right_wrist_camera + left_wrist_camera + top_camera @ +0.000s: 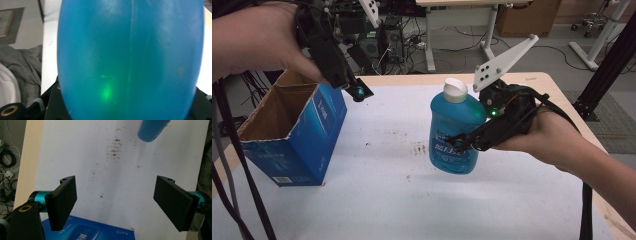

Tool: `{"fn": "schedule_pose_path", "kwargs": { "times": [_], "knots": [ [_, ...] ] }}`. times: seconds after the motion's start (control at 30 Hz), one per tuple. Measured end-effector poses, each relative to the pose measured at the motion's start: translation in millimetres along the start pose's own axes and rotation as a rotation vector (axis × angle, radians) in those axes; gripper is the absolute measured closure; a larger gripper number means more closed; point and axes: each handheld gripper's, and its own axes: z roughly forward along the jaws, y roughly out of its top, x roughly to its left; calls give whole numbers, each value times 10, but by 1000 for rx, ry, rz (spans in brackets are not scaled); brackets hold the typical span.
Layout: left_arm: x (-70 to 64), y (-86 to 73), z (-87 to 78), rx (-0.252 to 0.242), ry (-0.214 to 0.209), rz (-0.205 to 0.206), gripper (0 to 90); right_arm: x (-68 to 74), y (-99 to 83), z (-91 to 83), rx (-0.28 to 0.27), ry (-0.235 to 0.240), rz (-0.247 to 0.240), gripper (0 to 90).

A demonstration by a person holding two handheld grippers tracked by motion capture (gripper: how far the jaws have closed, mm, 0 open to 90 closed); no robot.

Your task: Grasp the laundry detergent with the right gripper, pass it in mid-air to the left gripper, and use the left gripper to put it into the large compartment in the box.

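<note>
A blue bottle (455,131) with a white cap hangs upright just above the white table, my right gripper (467,141) shut on its body from the right side. Up close in the right gripper view, the bottle (130,57) hides the jaws, with a green light glinting on it. My left gripper (357,91) is held high at the upper left, over the far corner of an open blue cardboard box (292,132). Its jaws stand wide open with nothing between the pads (62,200). The bottle's bottom (151,130) and the box's blue wall (90,231) appear beyond them.
The white table top (412,200) carries small dark stains near its middle (418,148). Cables trail down the left edge. Desks, a cardboard box and tangled wires stand on the floor behind the table. A black frame post rises at the right.
</note>
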Motion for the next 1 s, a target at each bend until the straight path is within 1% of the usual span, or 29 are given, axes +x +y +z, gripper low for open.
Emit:
{"fn": "schedule_pose_path", "kwargs": {
  "times": [0.03,0.07,0.13,0.2,0.23,0.3,0.33,0.37,0.4,0.47,0.53,0.57,0.63,0.67,0.77,0.8,0.93,1.0],
  "knots": [
    [-7,15,-5,-6,-6,4,190,-15,30,5,2,13,-9,445],
    [-7,31,-11,-2,-11,18,190,-27,58,13,1,22,-13,445],
    [-24,61,-15,2,-23,26,190,-50,110,32,1,37,-33,445],
    [-44,89,-17,-7,-43,29,190,-72,161,55,2,49,-45,445],
    [-47,108,-23,-11,-54,38,190,-77,187,63,5,57,-54,446],
    [-60,139,-24,-20,-62,39,190,-95,248,88,8,72,-71,446],
    [-54,159,-34,-11,-63,54,190,-105,276,98,9,80,-84,446],
    [-60,171,-32,-17,-66,52,190,-108,305,106,10,85,-85,446],
    [-63,190,-38,-16,-72,60,190,-121,356,118,10,93,-98,446],
    [-76,226,-45,-27,-87,67,190,-132,384,125,6,98,-104,446],
    [-90,264,-53,-31,-99,83,190,-146,434,133,2,108,-107,446],
    [-94,282,-56,-34,-110,92,190,-155,458,136,1,114,-115,447],
    [-110,314,-52,-43,-122,97,190,-164,503,145,-1,121,-128,446],
    [-114,332,-50,-41,-130,108,190,-165,546,155,2,131,-140,446],
    [-139,381,-34,-45,-152,119,190,-167,584,170,2,138,-148,446],
    [-146,400,-29,-42,-158,130,190,-173,617,188,-2,153,-149,446],
    [-176,467,-11,-40,-164,149,190,-179,657,217,1,163,-155,446],
    [-187,503,1,-31,-160,160,190,-180,688,247,8,170,-161,446]
  ]
}}
